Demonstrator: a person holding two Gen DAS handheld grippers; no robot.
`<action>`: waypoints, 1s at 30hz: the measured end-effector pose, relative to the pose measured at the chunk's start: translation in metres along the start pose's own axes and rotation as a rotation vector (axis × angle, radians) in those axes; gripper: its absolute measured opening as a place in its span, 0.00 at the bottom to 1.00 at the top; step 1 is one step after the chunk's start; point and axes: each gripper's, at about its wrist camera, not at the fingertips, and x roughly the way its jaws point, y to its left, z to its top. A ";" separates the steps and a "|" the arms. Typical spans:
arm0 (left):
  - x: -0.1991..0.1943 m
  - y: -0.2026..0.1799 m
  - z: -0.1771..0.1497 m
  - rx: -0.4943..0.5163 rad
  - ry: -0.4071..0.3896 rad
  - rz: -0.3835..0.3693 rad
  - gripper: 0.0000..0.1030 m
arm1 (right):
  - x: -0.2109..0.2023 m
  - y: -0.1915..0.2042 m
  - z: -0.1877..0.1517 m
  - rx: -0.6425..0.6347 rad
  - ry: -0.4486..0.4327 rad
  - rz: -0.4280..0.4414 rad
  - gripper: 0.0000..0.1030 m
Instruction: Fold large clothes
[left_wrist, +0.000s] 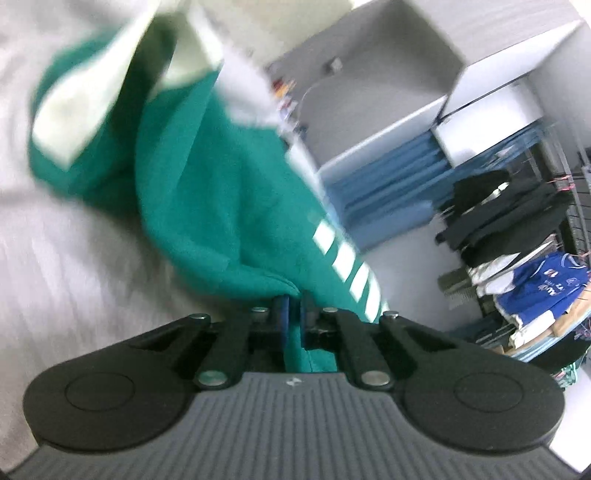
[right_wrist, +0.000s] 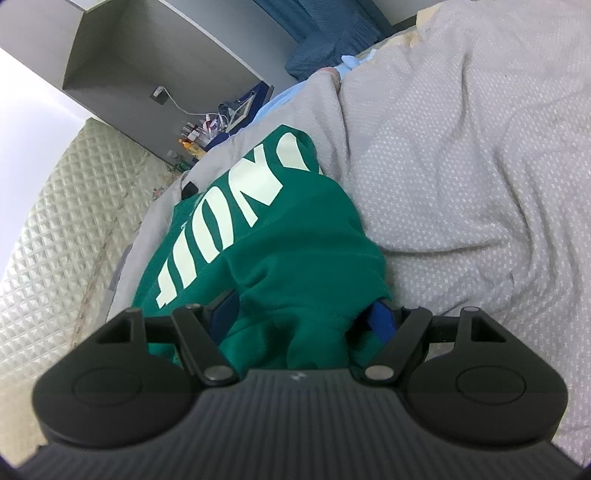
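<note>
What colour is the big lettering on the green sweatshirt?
Pale cream, almost white, lettering on the green sweatshirt; clearest in the right wrist view.

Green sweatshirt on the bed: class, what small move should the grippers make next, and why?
Probably close the right gripper. Its jaws stand wide with a bunch of the green sweatshirt between them, seemingly unpinched, while the left gripper is already shut on a fold of it. With both ends gripped, the cloth can be lifted off the grey cover evenly.
</note>
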 end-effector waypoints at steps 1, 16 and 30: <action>-0.010 -0.006 0.002 0.013 -0.025 -0.008 0.05 | -0.001 0.001 0.000 -0.002 0.002 0.013 0.75; -0.077 0.030 0.054 -0.106 -0.257 0.145 0.05 | -0.001 0.007 0.002 -0.008 0.052 0.172 0.84; -0.052 0.052 0.011 -0.197 -0.056 0.252 0.76 | 0.069 0.007 -0.006 -0.069 0.111 -0.009 0.79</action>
